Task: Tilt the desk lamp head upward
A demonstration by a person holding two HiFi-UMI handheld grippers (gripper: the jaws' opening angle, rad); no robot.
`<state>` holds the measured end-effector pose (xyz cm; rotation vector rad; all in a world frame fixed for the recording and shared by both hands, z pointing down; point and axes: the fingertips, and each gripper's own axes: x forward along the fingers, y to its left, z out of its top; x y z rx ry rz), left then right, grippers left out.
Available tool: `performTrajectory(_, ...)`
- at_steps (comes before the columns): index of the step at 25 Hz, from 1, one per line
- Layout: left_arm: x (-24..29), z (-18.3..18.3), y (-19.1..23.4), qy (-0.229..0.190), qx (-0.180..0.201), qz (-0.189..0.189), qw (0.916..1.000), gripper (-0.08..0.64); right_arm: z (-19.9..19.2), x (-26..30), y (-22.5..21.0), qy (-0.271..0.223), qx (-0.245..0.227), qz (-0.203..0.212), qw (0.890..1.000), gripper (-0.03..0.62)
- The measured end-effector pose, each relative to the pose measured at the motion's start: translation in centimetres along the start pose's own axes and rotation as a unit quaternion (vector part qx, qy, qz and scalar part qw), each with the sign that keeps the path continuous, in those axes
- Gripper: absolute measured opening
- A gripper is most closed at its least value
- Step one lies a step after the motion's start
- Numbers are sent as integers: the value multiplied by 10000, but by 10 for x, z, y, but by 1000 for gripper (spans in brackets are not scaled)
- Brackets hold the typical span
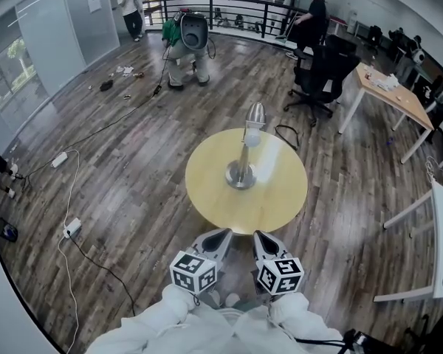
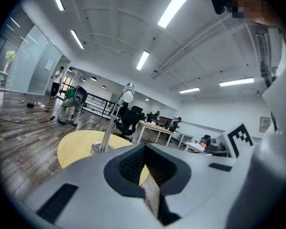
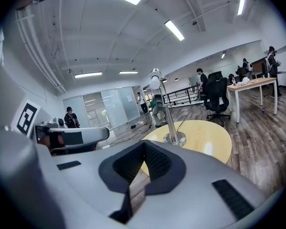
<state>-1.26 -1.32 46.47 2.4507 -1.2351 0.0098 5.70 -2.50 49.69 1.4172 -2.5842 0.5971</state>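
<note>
**Both claws closed and empty; lamp standing mid-worktop**

The desk lamp [image 1: 244,157] is standing at the middle of the round yellow worktop [image 1: 280,198]; its stem [image 3: 168,118] is leaning away from the person, and the lamp head [image 1: 255,116] is sitting at the top, its white face seeming to look down and toward the person; how steep that angle is, the views are not settling. The left claw [image 1: 220,236] and the right claw [image 1: 264,236] are hovering side by side just off the near rim of the worktop, well apart from the lamp; each is pressing its jaws together on nothing.

This is fitting two stages: claws about to go out to the head, or claws back from a head already raised. As for doing the tilt well, I am judging that the care lies low down; the base [image 1: 240,175] is looking small under a tall stem, so a push at the top is risking a slide or a tip; one claw steadying the stem while the other is easing the head's rim upward slowly, at its hinge, would be keeping the lamp planted.
</note>
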Motion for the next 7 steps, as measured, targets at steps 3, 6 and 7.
performTrajectory(3,-1,-4,-2,32,-19,6,10000,2,-2,-3,-1,19,14,-17,10000,14)
performTrajectory(6,-1,-7,-3,69,-39,4,10000,2,-4,-5,-3,38,35,-33,10000,13)
performTrajectory(7,-1,-9,-3,82,-47,3,10000,2,-4,-6,-3,47,42,-38,10000,14)
